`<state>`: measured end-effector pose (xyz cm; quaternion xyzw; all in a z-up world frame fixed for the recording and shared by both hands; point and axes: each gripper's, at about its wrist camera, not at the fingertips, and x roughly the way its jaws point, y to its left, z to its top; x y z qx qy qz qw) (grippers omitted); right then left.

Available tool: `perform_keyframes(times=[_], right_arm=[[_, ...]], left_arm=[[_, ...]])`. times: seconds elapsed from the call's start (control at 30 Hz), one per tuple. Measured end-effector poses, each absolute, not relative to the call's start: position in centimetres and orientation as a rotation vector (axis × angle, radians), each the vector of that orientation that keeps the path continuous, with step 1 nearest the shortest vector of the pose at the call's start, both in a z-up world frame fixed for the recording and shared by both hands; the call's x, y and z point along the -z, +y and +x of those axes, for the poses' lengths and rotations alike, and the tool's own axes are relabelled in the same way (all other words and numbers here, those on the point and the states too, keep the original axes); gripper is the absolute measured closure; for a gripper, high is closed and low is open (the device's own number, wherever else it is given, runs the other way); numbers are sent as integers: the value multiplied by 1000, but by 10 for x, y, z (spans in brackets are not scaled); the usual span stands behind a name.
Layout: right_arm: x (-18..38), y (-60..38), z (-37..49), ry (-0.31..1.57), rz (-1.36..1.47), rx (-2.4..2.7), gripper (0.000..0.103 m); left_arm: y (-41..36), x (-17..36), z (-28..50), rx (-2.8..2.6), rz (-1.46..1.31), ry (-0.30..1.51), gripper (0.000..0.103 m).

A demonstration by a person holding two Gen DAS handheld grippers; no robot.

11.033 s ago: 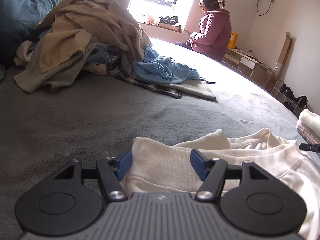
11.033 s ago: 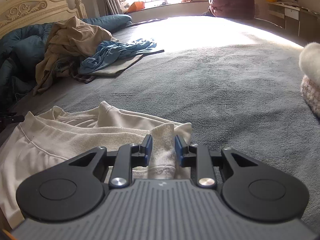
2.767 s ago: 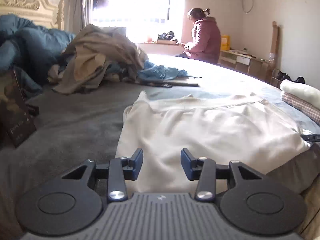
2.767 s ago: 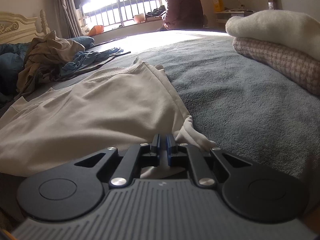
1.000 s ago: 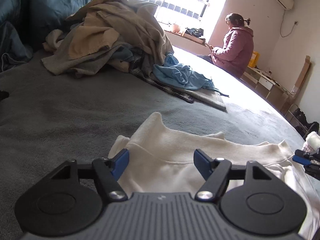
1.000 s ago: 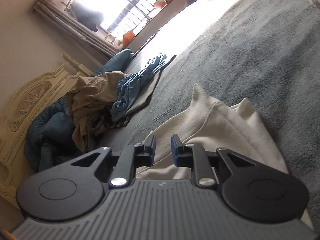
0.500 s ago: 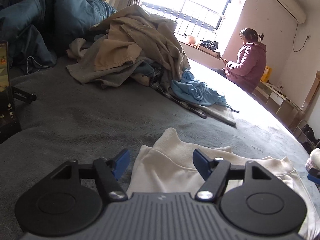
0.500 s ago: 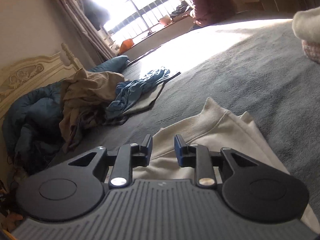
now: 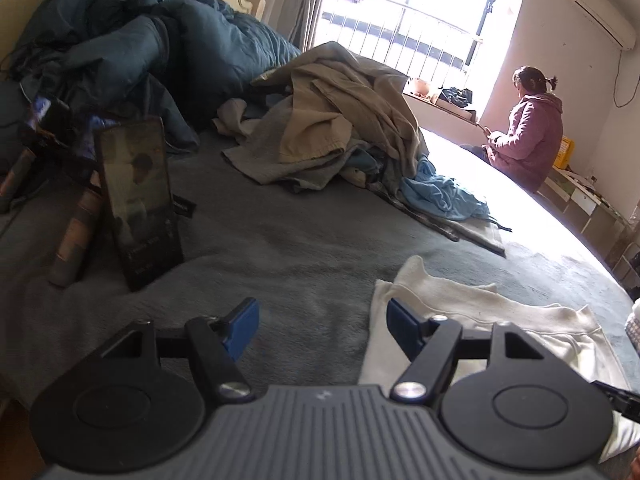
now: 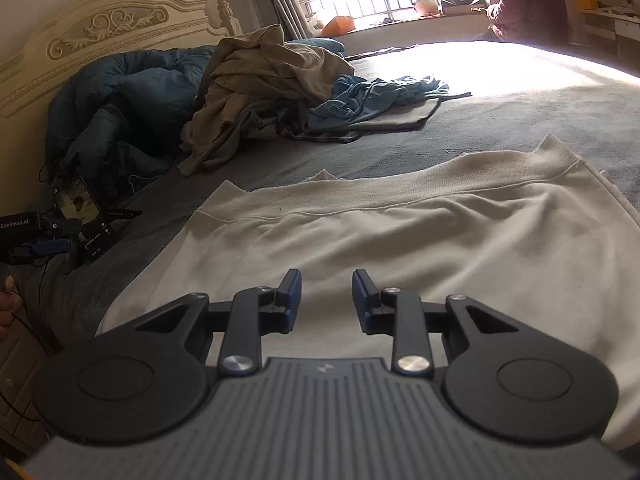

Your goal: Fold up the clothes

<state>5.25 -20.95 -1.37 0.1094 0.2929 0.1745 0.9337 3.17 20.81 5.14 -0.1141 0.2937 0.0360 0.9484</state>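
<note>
Lying on the grey bed cover (image 10: pixel 500 120) beneath a bright barred window (image 9: pixel 404 40), the cream garment (image 10: pixel 420 232) sits before both empty grippers, left gripper (image 9: pixel 322 320) wide apart, right gripper (image 10: pixel 326 292) narrower.

Home bedroom. Evidence: wide bed with grey fleece cover (image 10: pixel 520 120), carved cream headboard (image 10: pixel 100 36), rumpled dark-blue duvet (image 9: pixel 132 48), loose heap of beige and grey clothes (image 9: pixel 340 120). Barred window (image 9: pixel 412 40) with grey curtain (image 9: pixel 292 4), white wall-mounted air conditioner (image 9: pixel 600 12), low white drawer unit (image 9: pixel 580 200) by the wall. Person in a mauve padded jacket (image 9: pixel 532 140) sits on the far bed edge.
</note>
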Motion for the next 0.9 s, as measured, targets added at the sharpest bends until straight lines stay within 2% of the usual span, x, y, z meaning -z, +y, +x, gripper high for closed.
perform_keyframes(times=[0.1,0.17,0.23,0.27,0.43,0.73,0.9], right_arm=[[4,-197,48,567,192,-383,73],[-4,-187,42,540,159,-399,70],[-7,-177,36,516,131,-414,65],[-8,-172,34,509,122,-419,61],[-9,-154,28,505,69,-422,60],[7,-167,28,545,10,-324,59],[28,-174,31,627,11,-241,59]], left_arm=[[212,-71,22,-139,-81,563,28],[212,-75,16,-158,1,556,19],[211,-69,11,-132,-16,583,17],[211,-59,11,-100,-61,615,17],[197,-2,16,25,-256,763,19],[167,43,30,94,-329,818,19],[172,44,25,115,-356,820,18]])
